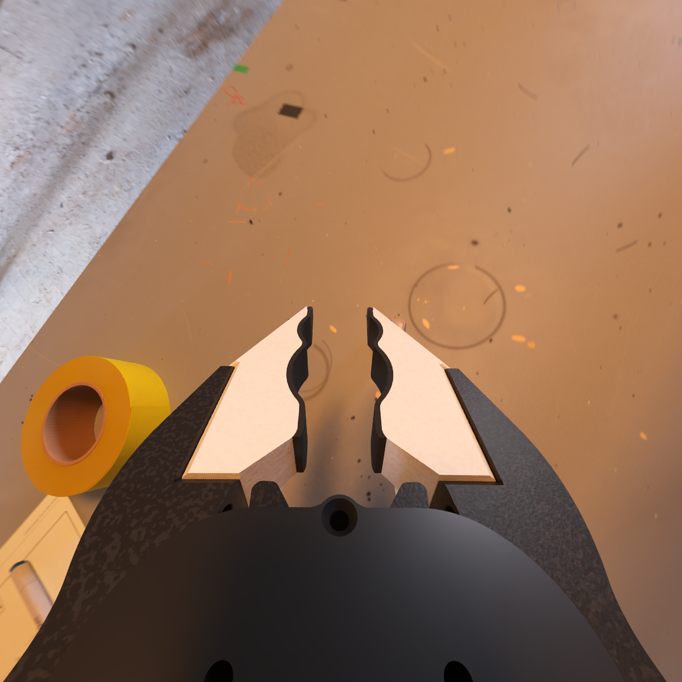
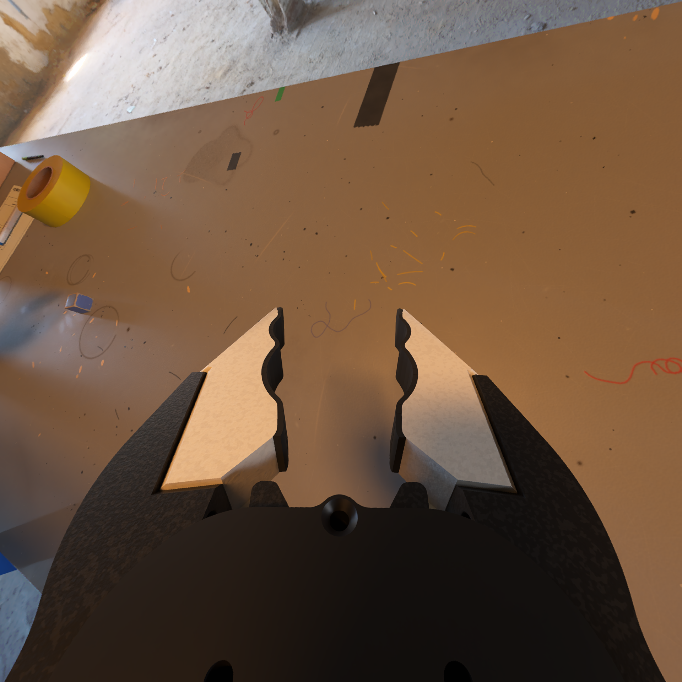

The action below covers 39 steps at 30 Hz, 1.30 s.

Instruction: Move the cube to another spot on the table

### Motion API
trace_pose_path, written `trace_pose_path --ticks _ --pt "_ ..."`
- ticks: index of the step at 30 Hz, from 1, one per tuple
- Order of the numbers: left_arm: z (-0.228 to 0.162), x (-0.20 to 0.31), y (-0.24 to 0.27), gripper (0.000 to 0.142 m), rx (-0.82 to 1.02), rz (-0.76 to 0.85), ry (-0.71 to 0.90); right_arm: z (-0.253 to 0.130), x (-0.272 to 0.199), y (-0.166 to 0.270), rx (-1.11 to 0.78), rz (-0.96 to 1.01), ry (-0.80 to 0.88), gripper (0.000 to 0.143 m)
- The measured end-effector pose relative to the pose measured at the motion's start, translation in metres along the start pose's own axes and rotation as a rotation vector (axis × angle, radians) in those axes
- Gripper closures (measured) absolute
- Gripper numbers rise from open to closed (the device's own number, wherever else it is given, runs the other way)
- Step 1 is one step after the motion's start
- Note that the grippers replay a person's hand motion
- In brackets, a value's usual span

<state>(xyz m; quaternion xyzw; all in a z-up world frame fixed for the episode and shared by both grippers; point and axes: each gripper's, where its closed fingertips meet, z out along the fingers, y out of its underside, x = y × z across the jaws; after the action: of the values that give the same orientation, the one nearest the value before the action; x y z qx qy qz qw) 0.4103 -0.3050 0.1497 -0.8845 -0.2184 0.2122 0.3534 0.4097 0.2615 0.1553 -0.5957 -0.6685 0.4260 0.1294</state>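
The cube (image 2: 78, 302) is small, blue with a lighter face, and sits on the brown table (image 2: 516, 184) far left in the right wrist view, next to a drawn oval ring. In the left wrist view only a sliver of the cube (image 1: 400, 324) peeks out behind my right fingertip, so it lies just ahead and slightly right of the jaws, outside them. My left gripper (image 1: 339, 310) is open with a moderate gap and holds nothing. My right gripper (image 2: 339, 312) is open wider, empty, over bare table well to the right of the cube.
A yellow tape roll (image 1: 92, 424) lies on its side left of my left gripper; it also shows in the right wrist view (image 2: 55, 190). A pale sheet (image 1: 37, 535) with a marker (image 1: 31, 586) lies at the lower left. The table edge (image 1: 184, 125) drops to concrete floor. A black tape strip (image 2: 376, 96) is at the far edge.
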Motion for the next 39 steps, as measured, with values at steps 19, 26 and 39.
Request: trace_pose_path --ticks 19,26,39 --pt "0.081 0.052 0.063 0.106 -0.569 0.125 0.276 0.004 0.002 0.009 -0.046 0.007 -0.03 0.082" --pt "0.087 0.049 0.074 0.103 -0.597 0.135 0.265 0.007 0.002 0.014 -0.074 0.007 -0.043 0.082" --pt "0.088 0.05 0.082 0.116 -0.637 0.156 0.287 0.006 0.003 0.019 -0.093 0.015 -0.064 0.082"
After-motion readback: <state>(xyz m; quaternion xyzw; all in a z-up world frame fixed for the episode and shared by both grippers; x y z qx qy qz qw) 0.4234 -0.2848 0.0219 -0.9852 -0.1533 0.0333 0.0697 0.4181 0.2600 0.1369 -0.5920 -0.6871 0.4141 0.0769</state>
